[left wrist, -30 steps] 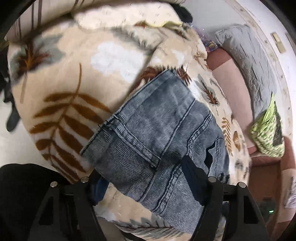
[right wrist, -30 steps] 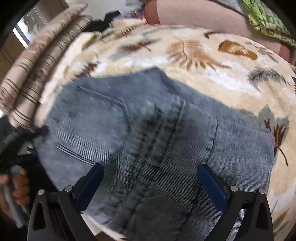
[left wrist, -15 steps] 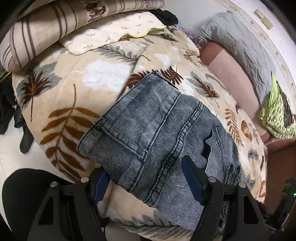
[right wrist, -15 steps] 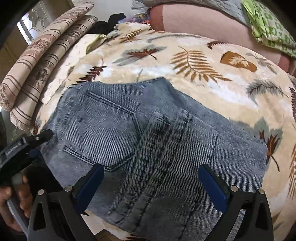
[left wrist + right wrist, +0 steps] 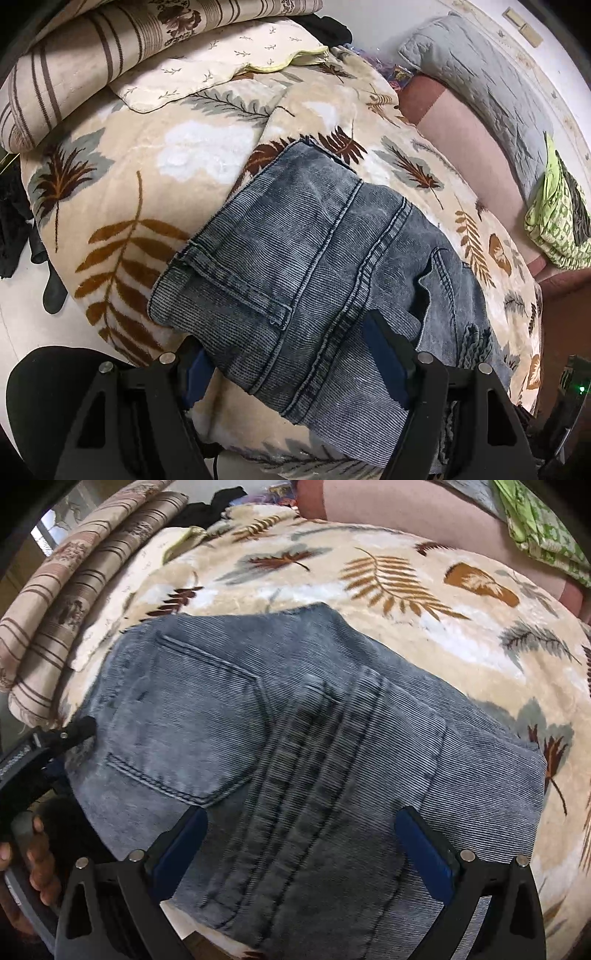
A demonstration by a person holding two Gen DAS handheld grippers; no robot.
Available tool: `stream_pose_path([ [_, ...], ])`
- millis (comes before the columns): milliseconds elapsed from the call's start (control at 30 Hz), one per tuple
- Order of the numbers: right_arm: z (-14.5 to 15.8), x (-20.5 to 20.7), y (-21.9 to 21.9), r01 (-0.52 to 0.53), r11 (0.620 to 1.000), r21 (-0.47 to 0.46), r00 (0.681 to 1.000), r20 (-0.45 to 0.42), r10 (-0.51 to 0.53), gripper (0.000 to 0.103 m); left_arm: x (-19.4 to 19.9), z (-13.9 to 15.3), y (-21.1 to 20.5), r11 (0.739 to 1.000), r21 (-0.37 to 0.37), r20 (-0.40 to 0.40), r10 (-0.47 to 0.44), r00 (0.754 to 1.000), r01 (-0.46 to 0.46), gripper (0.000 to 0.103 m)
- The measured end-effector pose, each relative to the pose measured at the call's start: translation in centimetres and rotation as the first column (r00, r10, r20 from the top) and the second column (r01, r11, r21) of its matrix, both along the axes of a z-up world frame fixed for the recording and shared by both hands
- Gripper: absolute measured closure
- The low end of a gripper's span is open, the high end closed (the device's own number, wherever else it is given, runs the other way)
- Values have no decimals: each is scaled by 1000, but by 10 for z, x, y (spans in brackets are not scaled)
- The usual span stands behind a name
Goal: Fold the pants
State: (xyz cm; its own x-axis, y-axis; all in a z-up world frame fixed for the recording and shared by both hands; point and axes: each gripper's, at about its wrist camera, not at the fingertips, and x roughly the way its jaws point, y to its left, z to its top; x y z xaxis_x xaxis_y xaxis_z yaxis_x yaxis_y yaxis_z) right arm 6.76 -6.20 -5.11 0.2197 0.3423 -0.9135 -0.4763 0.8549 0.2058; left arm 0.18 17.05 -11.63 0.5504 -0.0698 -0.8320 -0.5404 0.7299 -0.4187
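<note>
Pants (image 5: 317,266), grey-blue washed denim folded into a compact stack, lie on the cream leaf-patterned fleece blanket (image 5: 122,184) covering the bed, close to its near edge. The left claw (image 5: 295,358) stands wide open, one finger below the stack's near corner and one over the denim, pads not pressing. The right claw (image 5: 299,845) is likewise spread wide above the seam side and holds nothing. Risk, as a judgement: the stack overhangs the rounded blanket edge, so a push or one-sided lift may slide it floorward. Closing on the top layer only would peel the fold open. The soft blanket gives little backing for a pinch.
</note>
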Motion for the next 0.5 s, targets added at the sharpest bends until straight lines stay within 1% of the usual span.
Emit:
stream_pose_path([
  [100, -2, 0, -3, 15, 1000, 11, 1000, -6, -15, 0, 1, 0, 0, 1000, 1, -3, -3, 1000, 3, 26],
  [267, -5, -2, -3, 1, 1000, 2, 1000, 4, -1, 0, 2, -1, -1, 1000, 8, -6, 3, 1000, -3, 26],
  [400, -5, -2, -5, 14, 1000, 12, 1000, 4, -14, 0, 3, -1, -2, 1000, 11, -11, 1, 1000, -1, 25],
  [500, -6, -3, -4, 4, 1000, -1, 1000, 14, -4, 0, 3, -1, -2, 1000, 14, -13, 3, 1000, -3, 25],
])
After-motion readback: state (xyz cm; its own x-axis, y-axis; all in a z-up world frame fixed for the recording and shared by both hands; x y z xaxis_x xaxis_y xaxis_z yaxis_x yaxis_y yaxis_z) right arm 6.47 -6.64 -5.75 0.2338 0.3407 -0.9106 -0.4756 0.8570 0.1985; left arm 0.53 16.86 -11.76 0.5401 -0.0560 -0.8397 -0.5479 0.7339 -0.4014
